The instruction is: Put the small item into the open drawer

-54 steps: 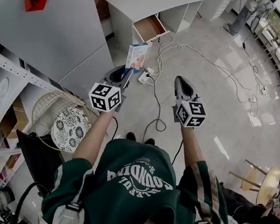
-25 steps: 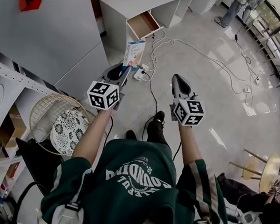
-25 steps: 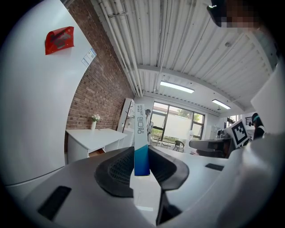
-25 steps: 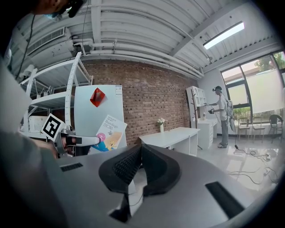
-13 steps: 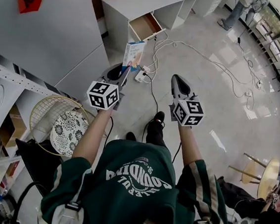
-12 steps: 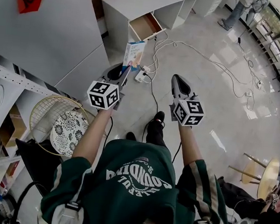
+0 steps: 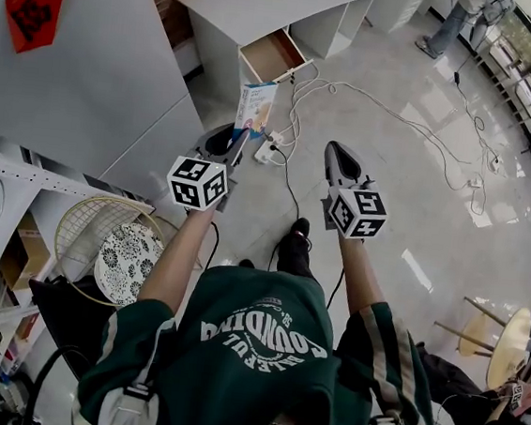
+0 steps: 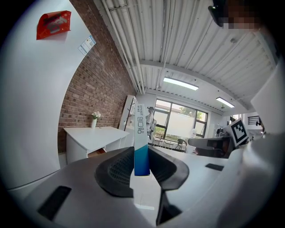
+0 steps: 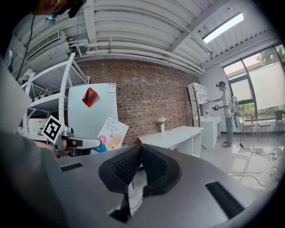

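A small white-and-blue bandage box [image 7: 256,107] stands upright between the jaws of my left gripper [image 7: 238,138], which is shut on its lower edge. In the left gripper view the box [image 8: 141,138] rises thin-edge-on from the pads [image 8: 118,171]. Ahead stands a white desk [image 7: 269,0] with its wooden drawer [image 7: 274,55] pulled open; the left gripper view shows the desk [image 8: 91,136] at the left. My right gripper [image 7: 333,153] is held level beside the left, jaws shut with nothing in them [image 9: 139,162]. The right gripper view also shows the box [image 9: 110,132].
Cables and a power strip [image 7: 272,146] lie on the floor between me and the desk. A tall white panel [image 7: 92,66] stands at left, with shelving, a racket and a patterned plate [image 7: 124,253] below it. Another person [image 7: 456,19] stands far right; a stool [image 7: 506,345] is at lower right.
The person has stepped forward across the floor toward the desk, and the view has shifted with it. Both grippers keep their pose; the box stays in the left jaws.
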